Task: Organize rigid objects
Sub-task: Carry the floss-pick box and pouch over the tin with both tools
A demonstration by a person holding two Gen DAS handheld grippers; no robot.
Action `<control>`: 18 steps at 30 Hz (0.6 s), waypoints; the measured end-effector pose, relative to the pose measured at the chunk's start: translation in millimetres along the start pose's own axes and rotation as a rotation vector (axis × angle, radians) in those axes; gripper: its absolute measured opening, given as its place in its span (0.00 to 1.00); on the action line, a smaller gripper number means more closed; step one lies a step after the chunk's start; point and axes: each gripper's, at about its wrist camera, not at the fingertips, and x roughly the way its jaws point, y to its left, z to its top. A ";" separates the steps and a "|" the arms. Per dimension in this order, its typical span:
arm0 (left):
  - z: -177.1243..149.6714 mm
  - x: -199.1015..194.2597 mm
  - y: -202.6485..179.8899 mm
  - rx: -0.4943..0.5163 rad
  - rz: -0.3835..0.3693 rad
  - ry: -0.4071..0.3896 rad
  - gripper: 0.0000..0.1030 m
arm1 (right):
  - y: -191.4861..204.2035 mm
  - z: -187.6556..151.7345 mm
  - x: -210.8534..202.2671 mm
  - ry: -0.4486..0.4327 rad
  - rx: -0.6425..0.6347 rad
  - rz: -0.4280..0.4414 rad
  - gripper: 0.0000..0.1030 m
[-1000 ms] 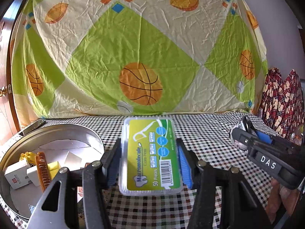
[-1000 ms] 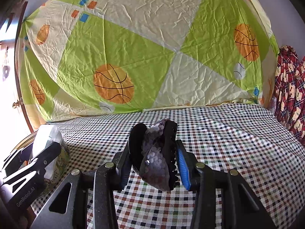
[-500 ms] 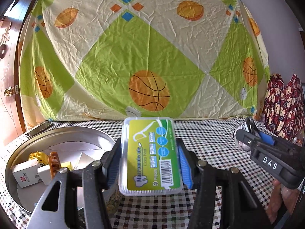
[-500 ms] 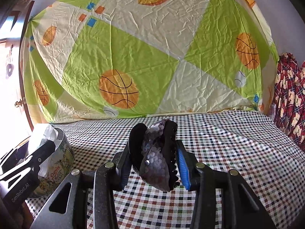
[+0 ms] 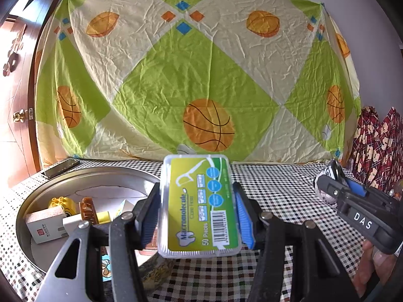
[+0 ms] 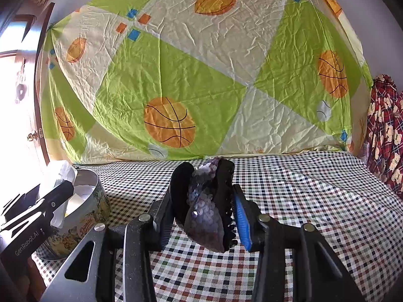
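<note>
Since a second ago, both claws have drifted sideways: from the left wrist the round metal tin [image 5: 83, 178] now shows more of its far rim and sits further in, and from the right wrist the tin [image 6: 85, 216] has come more fully into sight at the left edge.

Inside the tin lie a white carton [image 5: 41, 226], a yellow toy block [image 5: 60, 202], an amber comb [image 5: 88, 210] and some white paper lining the bottom; other small pieces are partly hidden behind the claw.

Left claw [image 5: 197, 214] is clamped on a clear floss-pick box [image 5: 197, 203] with a green label, held flat-on above the tin's near edge and the checked counter [image 5: 277, 191]. Its grip looks unchanged.

Right claw [image 6: 205, 209] is clamped on a dark hair clip [image 6: 205, 201] covered in purple sequins, held above the counter well to the right of the tin, gripped the same as before.

A phone [image 5: 60, 167] lies on the counter behind the tin.
</note>
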 end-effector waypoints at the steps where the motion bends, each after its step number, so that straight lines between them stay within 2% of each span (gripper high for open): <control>1: -0.2 -0.5 1.2 -0.003 0.000 0.000 0.52 | 0.5 0.1 -0.1 -0.001 -0.002 0.002 0.44; 18: -0.6 -13.5 20.3 -0.018 0.017 -0.031 0.52 | 12.8 -2.1 -9.3 -0.035 -0.017 0.040 0.44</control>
